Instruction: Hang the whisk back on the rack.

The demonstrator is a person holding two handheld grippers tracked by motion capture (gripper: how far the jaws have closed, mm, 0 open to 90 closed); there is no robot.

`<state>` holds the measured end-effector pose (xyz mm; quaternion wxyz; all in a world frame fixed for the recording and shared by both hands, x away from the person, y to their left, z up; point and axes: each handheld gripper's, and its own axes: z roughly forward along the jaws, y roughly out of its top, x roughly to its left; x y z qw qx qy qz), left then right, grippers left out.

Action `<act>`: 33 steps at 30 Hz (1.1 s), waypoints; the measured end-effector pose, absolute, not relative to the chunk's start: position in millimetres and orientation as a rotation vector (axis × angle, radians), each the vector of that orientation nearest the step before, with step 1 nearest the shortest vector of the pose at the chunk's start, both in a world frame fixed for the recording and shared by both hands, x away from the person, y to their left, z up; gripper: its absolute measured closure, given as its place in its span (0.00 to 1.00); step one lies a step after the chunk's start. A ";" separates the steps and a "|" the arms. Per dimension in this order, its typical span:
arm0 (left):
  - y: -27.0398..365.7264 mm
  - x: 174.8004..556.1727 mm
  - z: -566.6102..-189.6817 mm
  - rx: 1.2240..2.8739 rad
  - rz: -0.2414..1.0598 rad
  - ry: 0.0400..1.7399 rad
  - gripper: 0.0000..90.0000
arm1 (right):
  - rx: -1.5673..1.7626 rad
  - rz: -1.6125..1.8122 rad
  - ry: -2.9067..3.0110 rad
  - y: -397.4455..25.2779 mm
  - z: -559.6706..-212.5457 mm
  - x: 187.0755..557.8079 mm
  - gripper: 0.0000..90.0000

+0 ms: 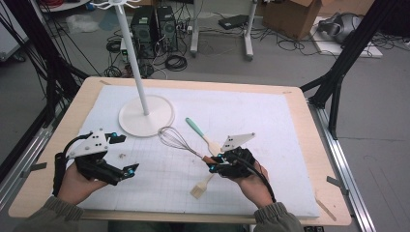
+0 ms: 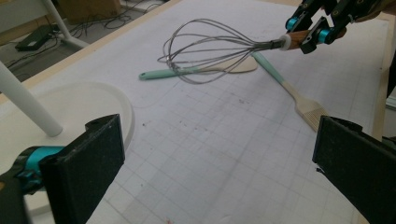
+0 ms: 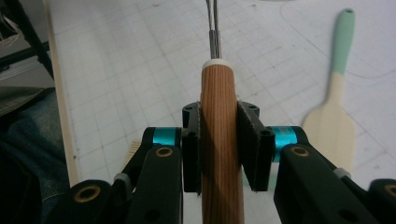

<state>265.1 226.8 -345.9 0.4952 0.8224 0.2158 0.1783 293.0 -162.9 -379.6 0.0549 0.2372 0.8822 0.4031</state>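
Note:
A wire whisk (image 1: 175, 139) with a wooden handle lies in the middle of the white gridded mat (image 1: 270, 121). My right gripper (image 1: 213, 163) is shut on that handle (image 3: 218, 107), and both pads press its sides. In the left gripper view the whisk's wire head (image 2: 210, 46) crosses over a spatula (image 2: 224, 67) with a mint handle. My left gripper (image 1: 126, 153) is held above the mat's left part, jaws wide open with nothing between them (image 2: 219, 172). The right gripper (image 2: 313, 32) shows far off at that view's top right.
A white stand's round base (image 1: 145, 116) with a thin pole (image 1: 133, 53) is on the mat behind the left gripper. A mint-handled pastry brush (image 1: 200, 188) lies near the front edge, beside the right hand. Cables, computers and boxes sit on the floor beyond the table.

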 end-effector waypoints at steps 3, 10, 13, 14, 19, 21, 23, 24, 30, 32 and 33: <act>222.6 266.7 -344.0 1.993 0.428 0.513 0.03 | 0.695 1.232 2.686 -156.4 -377.7 294.2 0.80; 213.7 271.4 -337.6 2.006 0.406 0.468 0.05 | 0.644 1.225 2.717 -142.9 -374.6 300.1 0.80; 210.1 273.5 -334.7 2.010 0.399 0.455 0.05 | 0.623 1.216 2.734 -136.2 -374.0 302.1 0.80; 209.2 274.1 -333.7 2.011 0.396 0.447 0.05 | 0.615 1.210 2.741 -133.9 -373.7 302.7 0.80; 203.5 275.5 -330.5 2.013 0.388 0.421 0.07 | 0.547 1.194 2.782 -120.3 -372.9 305.7 0.80; 201.7 275.9 -330.0 2.017 0.382 0.412 0.08 | 0.529 1.186 2.793 -115.3 -372.2 305.8 0.80; 200.4 276.8 -330.1 2.024 0.378 0.403 0.08 | 0.507 1.190 2.802 -111.2 -372.0 306.8 0.80; 200.1 277.1 -330.0 2.027 0.378 0.400 0.09 | 0.499 1.188 2.804 -109.5 -371.5 307.1 0.80; 197.8 279.9 -330.7 2.050 0.368 0.363 0.12 | 0.466 1.179 2.831 -98.2 -369.6 308.4 0.80; 197.1 280.3 -330.9 2.051 0.355 0.347 0.15 | 0.453 1.180 2.838 -94.2 -369.8 308.8 0.80; 196.4 280.9 -331.2 2.054 0.348 0.341 0.16 | 0.454 1.177 2.839 -92.8 -370.1 308.6 0.80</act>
